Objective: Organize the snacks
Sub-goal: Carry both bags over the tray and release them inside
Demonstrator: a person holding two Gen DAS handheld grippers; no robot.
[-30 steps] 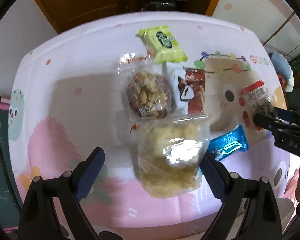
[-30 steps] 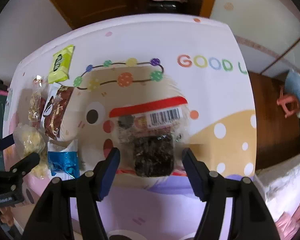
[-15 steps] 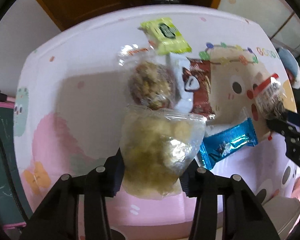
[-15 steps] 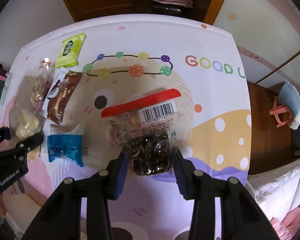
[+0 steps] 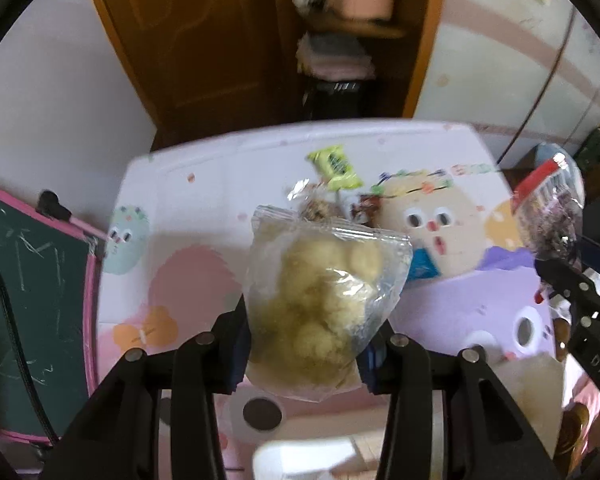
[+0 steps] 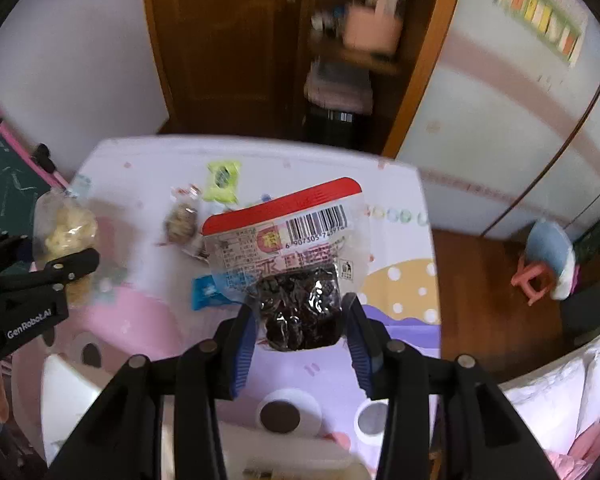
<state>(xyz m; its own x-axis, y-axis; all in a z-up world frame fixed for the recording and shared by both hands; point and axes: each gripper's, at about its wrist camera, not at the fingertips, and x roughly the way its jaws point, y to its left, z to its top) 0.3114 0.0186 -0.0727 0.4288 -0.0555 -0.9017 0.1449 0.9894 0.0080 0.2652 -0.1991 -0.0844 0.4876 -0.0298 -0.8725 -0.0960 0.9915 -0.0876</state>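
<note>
Both tools are holding a snack bag up off the worktop.

Left wrist view: the left tool [image 5: 304, 344] is pinching the lower end of a clear bag of pale yellow puffs [image 5: 324, 292], whose long axis is running straight ahead along the fingers; the worktop [image 5: 204, 240] is lying below and ahead, with a green packet [image 5: 334, 166] resting at its far side. Right wrist view: the right tool [image 6: 300, 336] is clamping the dark bottom of a red-topped bag of dried fruit [image 6: 292, 264], pointing forward likewise, with a blue packet [image 6: 208, 292] lying beneath, nearer this tool.
</note>
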